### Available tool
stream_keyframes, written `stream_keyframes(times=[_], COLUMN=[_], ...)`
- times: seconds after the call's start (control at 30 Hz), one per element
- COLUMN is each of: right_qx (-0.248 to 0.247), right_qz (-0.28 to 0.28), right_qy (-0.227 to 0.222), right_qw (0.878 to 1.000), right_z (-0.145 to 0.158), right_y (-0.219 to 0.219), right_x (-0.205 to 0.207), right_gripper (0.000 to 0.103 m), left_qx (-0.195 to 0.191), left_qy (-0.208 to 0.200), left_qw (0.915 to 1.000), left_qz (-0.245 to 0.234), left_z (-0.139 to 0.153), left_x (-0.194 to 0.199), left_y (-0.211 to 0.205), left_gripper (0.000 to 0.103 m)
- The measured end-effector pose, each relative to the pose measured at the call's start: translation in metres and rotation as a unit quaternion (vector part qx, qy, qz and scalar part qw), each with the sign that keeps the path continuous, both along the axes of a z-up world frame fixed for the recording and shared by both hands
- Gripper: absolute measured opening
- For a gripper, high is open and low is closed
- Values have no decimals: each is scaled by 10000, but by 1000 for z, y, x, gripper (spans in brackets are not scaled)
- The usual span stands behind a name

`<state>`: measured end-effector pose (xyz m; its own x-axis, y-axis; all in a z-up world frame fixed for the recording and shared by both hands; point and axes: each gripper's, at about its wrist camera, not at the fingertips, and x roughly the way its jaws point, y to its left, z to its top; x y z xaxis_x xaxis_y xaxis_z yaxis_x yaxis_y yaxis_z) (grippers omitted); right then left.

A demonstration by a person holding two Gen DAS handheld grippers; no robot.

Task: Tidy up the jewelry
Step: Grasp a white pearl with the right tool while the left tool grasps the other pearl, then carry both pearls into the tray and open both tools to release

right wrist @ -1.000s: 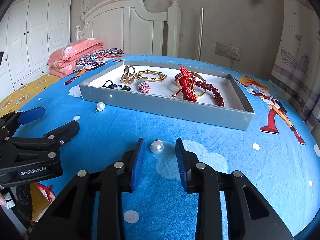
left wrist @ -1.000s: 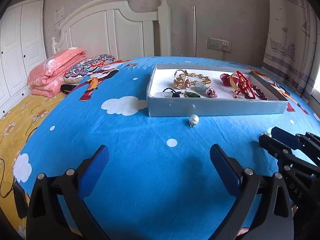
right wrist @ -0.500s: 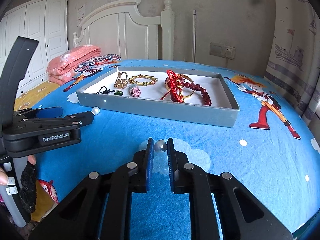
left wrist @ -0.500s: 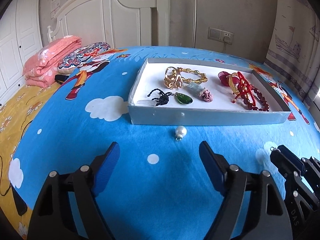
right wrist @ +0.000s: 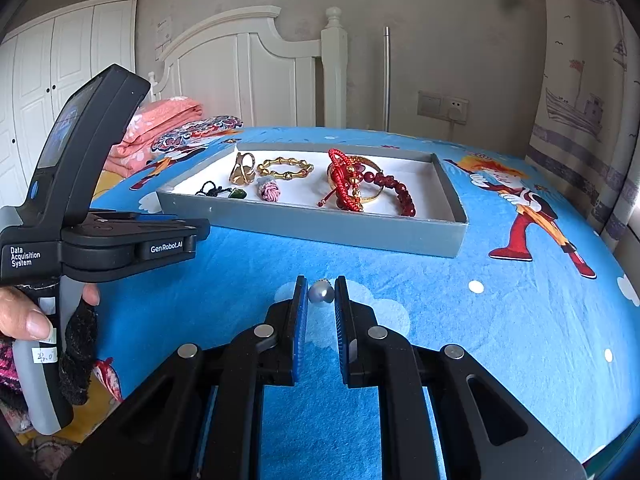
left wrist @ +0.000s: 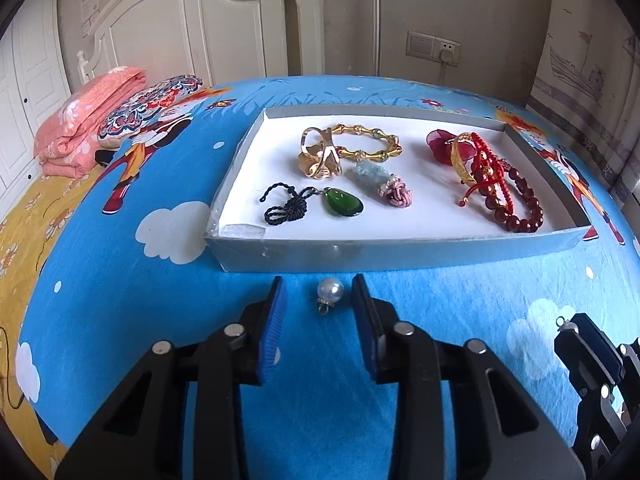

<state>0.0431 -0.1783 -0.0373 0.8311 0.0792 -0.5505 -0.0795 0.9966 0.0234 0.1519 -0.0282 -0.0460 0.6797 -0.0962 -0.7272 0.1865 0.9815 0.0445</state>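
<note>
Since a second ago both grippers have moved in on their pearls. One pearl lies on the sheet just before the tray, centred between the left gripper pads, loop end pointing back toward the camera; those jaws are closing but no pad touches it yet. Off to the right, the right gripper is clenched on a second pearl, seemingly just off the sheet. Bracelets and a green pendant already sit in the tray, straight ahead of both hands.
</note>
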Motion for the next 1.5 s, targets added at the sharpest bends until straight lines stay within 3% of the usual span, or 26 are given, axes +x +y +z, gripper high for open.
stream_keyframes(times=[0.03, 0.3, 0.6, 1.13, 1.5], right_qx=[-13, -90, -111, -204, -221], right_qz=[4, -2, -53, -94, -232], right_qy=[-4, -19, -57, -90, -150], right_qw=[10000, 10000, 9999, 9997, 9994], right_z=[0, 1, 1, 6, 27], right_y=[1, 6, 9, 13, 7], right_x=[0, -2, -4, 0, 29], right_gripper=[12, 12, 12, 12, 12], left_qx=[53, -169, -227, -416, -390], left_qy=[-50, -549, -1425, -1390, -1488], left_qw=[10000, 9983, 9895, 9894, 9881], left_qz=[-42, -117, -90, -93, -73], left_z=[-1, 1, 3, 0, 22], left_x=[-2, -30, -79, -82, -60], left_y=[-2, 6, 10, 17, 13], left_gripper=[13, 13, 13, 13, 13])
